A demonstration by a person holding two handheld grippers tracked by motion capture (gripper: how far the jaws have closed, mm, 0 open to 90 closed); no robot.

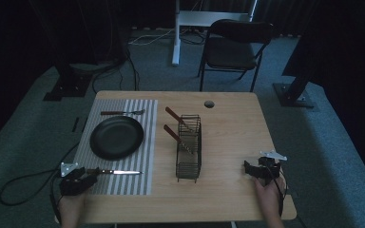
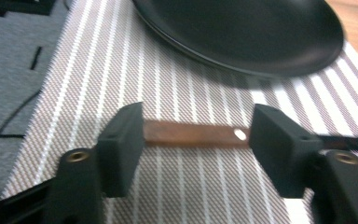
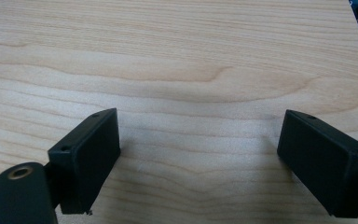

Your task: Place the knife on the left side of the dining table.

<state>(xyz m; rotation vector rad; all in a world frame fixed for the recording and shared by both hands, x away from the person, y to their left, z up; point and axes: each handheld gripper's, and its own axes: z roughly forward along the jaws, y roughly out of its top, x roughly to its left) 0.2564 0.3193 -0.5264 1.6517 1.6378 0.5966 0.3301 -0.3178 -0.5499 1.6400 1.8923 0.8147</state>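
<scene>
With the knife lying on the striped placemat just below the black plate, the left gripper, jaws apart around its wooden handle, should lift straight away without nudging it, while the right gripper rests open.

left claw parted, right claw wide

The tool gapes wide over bare wooden table.
</scene>
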